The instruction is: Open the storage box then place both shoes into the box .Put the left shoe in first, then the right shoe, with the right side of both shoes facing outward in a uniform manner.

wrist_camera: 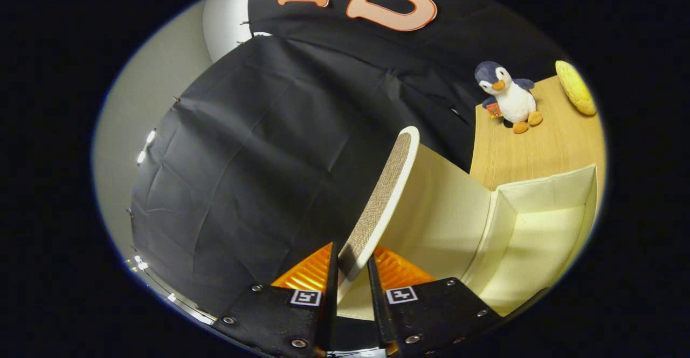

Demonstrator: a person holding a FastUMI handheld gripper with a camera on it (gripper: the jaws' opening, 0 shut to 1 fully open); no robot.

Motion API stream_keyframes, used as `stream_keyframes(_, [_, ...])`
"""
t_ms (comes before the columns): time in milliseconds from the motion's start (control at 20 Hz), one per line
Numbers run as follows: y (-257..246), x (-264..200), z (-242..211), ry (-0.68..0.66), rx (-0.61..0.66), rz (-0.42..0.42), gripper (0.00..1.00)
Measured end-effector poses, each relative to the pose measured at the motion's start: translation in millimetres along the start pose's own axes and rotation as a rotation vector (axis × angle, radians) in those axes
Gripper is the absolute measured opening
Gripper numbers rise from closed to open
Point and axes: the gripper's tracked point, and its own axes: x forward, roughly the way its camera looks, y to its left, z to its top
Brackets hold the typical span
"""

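My gripper (351, 274) is shut on the lid (384, 196) of the storage box, both fingers pressing on its rim. The lid has a woven beige outside and a cream inside, and it stands raised, tilted up and away beyond the fingers. To the right of the fingers lies the open box (539, 239), cream fabric inside, with its bare floor and walls showing. No shoe lies inside the part I see.
The box stands on a light wooden table (544, 142). Beyond the box sits a plush penguin (509, 96), and a yellow round cushion-like object (575, 87) lies further right. Black cloth walls the booth behind and left.
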Motion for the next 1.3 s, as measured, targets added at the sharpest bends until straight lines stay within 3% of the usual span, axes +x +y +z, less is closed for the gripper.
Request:
stream_keyframes(300, [-11.2,9.5,-23.4,0.065,-0.105,-0.085,0.66])
stream_keyframes(600, [-40.2,-41.4,-9.4,-0.023,-0.248,-0.206,0.92])
stream_keyframes(950, [-114.5,-156.5,32.2,-0.194,-0.309,-0.423,0.97])
stream_keyframes(1300, [-230.4,-269.7,7.5,-0.19,-0.241,-0.703,0.98])
